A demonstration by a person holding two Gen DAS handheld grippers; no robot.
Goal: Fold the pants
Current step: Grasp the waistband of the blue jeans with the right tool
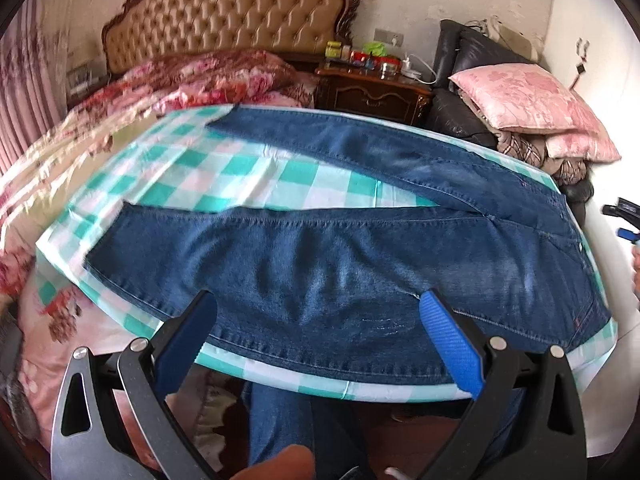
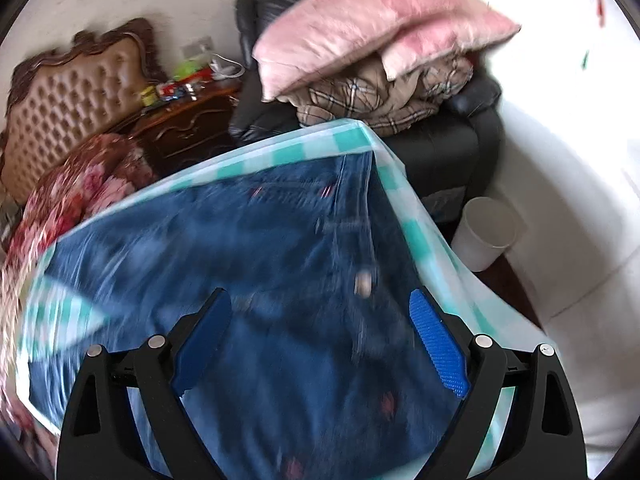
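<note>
At the far left of the left wrist view a bed (image 1: 48,168) with a floral quilt and a tufted headboard (image 1: 224,12) runs alongside the desk (image 1: 192,168), which carries a green-and-white checked cloth. The pants (image 1: 320,256), blue jeans, lie flat on that cloth with the two legs spread apart toward the left and the waist at the right end, near the desk's right edge. The left gripper (image 1: 320,312) hovers over the near leg, its blue-padded fingers (image 1: 448,340) spread wide with nothing between them. Behind the desk stands a dark wooden nightstand (image 1: 372,88), and further right a black armchair (image 1: 452,116) is piled with a pink pillow (image 1: 520,100) and a plaid blanket. In the blurred right wrist view, the right gripper (image 2: 320,316) hangs above the waist part of the pants (image 2: 240,248), its fingers (image 2: 436,340) likewise wide apart and holding nothing. A white bin (image 2: 484,232) stands on the floor to the right of the desk.
</note>
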